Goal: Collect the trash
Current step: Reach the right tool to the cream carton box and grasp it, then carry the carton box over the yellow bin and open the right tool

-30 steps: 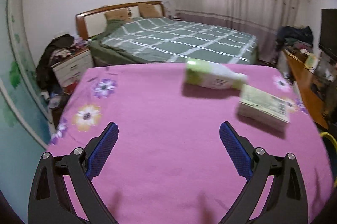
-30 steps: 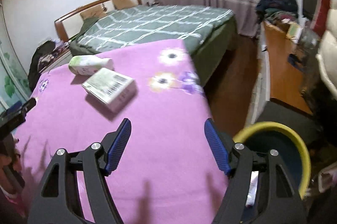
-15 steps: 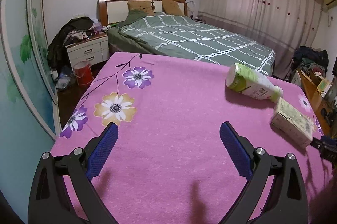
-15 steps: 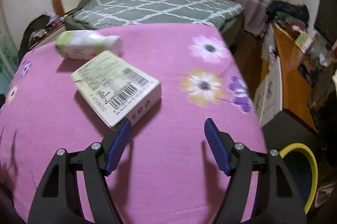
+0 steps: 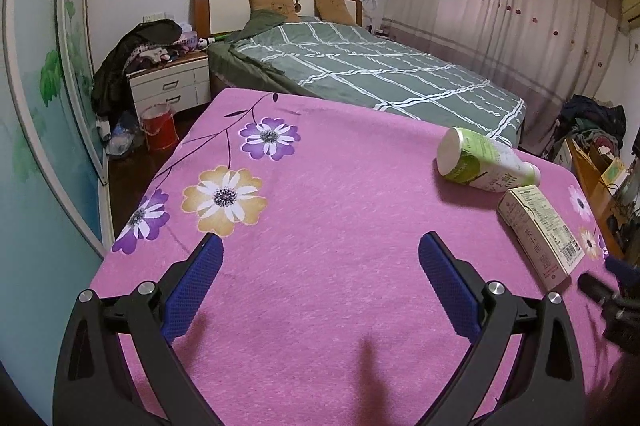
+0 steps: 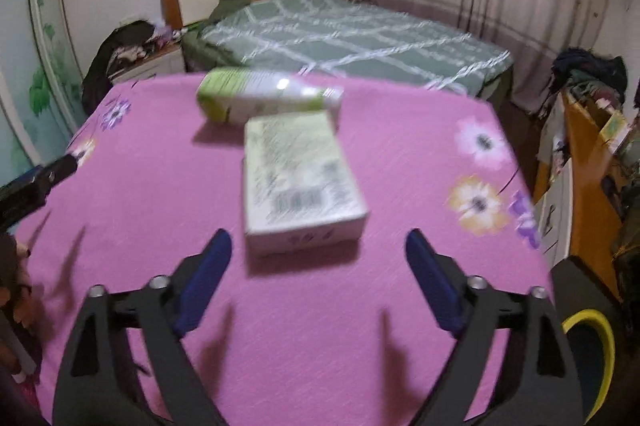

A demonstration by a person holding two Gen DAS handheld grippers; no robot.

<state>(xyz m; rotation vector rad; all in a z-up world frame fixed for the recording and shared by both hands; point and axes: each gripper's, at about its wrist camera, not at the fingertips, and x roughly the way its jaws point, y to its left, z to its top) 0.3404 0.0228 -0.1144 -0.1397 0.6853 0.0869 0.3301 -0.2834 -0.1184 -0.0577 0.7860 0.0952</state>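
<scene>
Both grippers wide open, empty; box (image 6: 298, 181) seemingly just ahead of right gripper (image 6: 319, 258); left gripper (image 5: 320, 266) well apart.

The worktop (image 5: 320, 226) wears matt, napped pink cloth. The box (image 6: 300, 177) looks like printed card, the bottle (image 5: 484, 161) glossy plastic. Each tool's pads (image 5: 192, 286) are textured blue.

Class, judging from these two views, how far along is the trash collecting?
Done: nothing visibly. In hand: nothing; the right hand-held gripper is open before the carton box, the left hand-held gripper open over bare cloth. Left: box and bottle, then the yellow-rimmed bin.
</scene>
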